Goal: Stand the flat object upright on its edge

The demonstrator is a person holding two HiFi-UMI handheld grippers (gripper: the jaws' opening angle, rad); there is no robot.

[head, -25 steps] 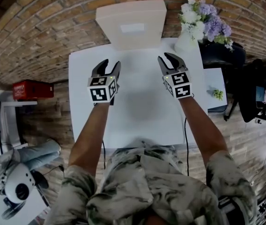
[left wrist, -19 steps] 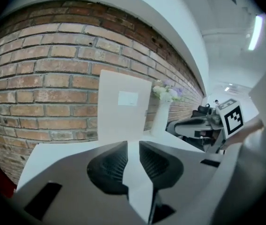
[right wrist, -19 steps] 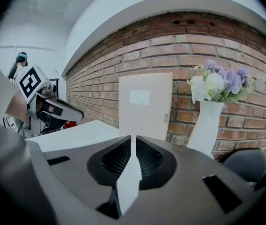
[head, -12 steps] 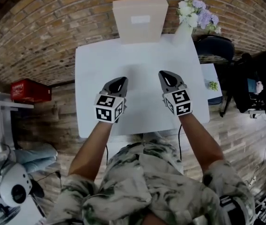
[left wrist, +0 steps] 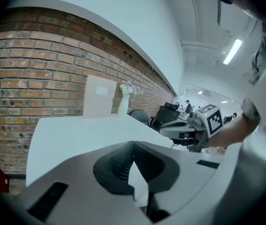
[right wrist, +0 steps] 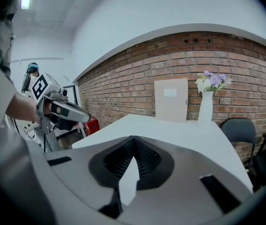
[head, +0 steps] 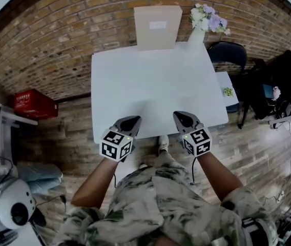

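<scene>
Left claw (head: 133, 119), right claw (head: 179, 115): just closed, empty, parallel, tilted down at table (head: 156, 78) edge

At top centre of the head view, the label on the beige board (head: 158, 27) was too small to read. The white machine (head: 15, 209) at lower left was cut by the frame edge. The left tool (left wrist: 133, 144) and the right tool (right wrist: 134, 139) each hid the near part of the counter (left wrist: 67, 135) in its own view. Figures (left wrist: 188, 106) right of centre in the left gripper view were too small to make out.
</scene>
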